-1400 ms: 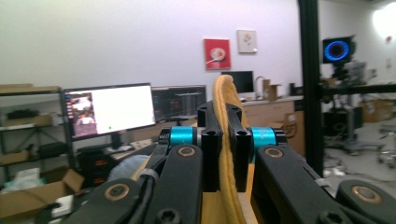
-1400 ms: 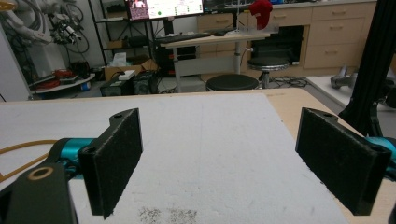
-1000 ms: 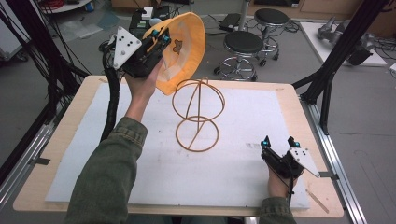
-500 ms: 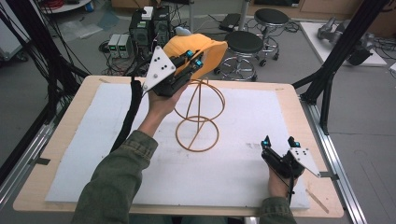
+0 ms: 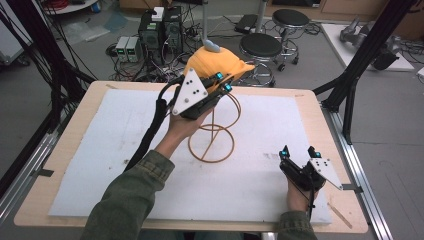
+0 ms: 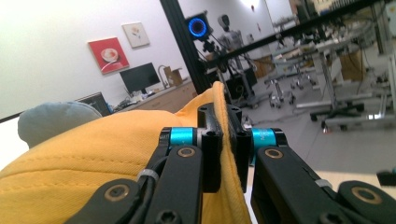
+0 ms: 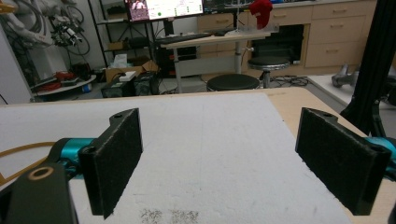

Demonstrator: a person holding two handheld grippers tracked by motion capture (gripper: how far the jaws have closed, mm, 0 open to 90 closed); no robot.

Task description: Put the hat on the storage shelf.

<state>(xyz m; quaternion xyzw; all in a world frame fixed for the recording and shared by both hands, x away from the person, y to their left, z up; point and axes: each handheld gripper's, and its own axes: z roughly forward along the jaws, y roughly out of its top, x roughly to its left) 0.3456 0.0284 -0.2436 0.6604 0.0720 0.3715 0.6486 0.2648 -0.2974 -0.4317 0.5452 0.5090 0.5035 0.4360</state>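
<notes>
Above the wire stand point(image 5: 214, 127), a yellow cap point(image 5: 216, 64) is held in the left gripper point(image 5: 223, 82)
At the far middle of the table point(image 5: 75, 125) the cap is pinched by its brim between the left gripper's jaws, which are pressed together on the fabric, as seen in the left gripper view, where the cap point(image 6: 93, 158) lies mostly to the left of the jaws. The cap is held over the top loop of the stand, which is set upright on the white sheet point(image 5: 125, 145) near the table's centre. At the near right the right gripper point(image 5: 300, 151) is rested on the sheet with its jaws spread wide and nothing between them, well apart from the stand
</notes>
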